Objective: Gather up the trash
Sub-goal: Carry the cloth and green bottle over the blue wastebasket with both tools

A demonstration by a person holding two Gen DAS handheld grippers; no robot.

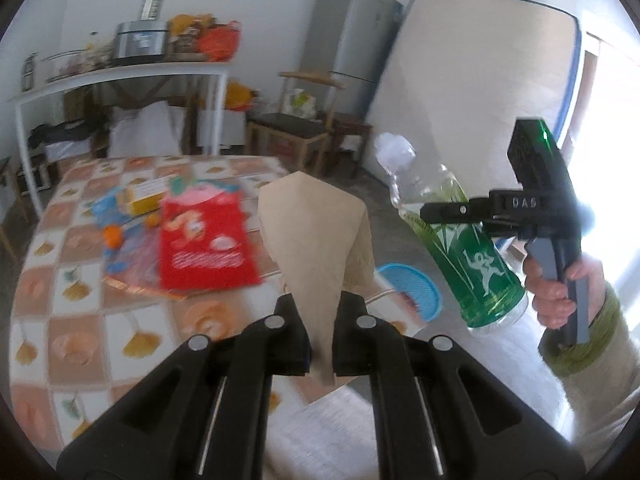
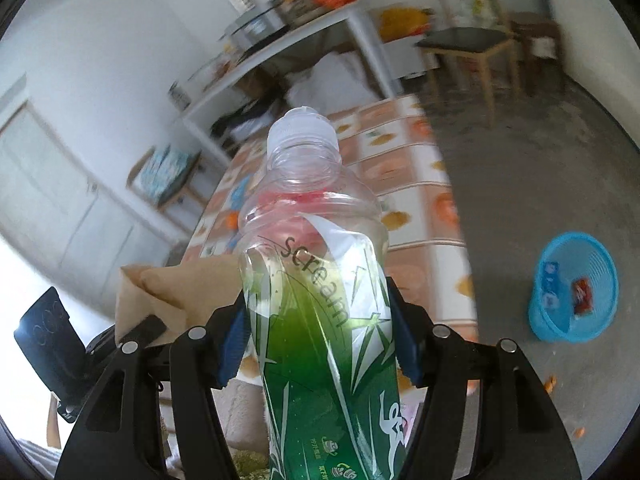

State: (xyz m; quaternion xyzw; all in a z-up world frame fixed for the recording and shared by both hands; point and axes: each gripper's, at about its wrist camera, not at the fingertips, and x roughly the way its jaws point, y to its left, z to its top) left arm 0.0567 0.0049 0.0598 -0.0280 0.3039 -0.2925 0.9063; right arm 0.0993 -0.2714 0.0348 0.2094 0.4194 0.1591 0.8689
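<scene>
White walls, grey floor (image 2: 520, 184), wooden chair (image 1: 296, 128) (bright window right).

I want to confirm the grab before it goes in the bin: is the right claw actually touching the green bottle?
Touching. In the right wrist view the right claw has its blue pads pressed against both sides of the green bottle, which is held clear of the table.

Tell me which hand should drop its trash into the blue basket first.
Probably right: the right gripper holds the bottle, with the blue basket in open view on the floor. The left gripper pinches a paper bag over the table.
</scene>
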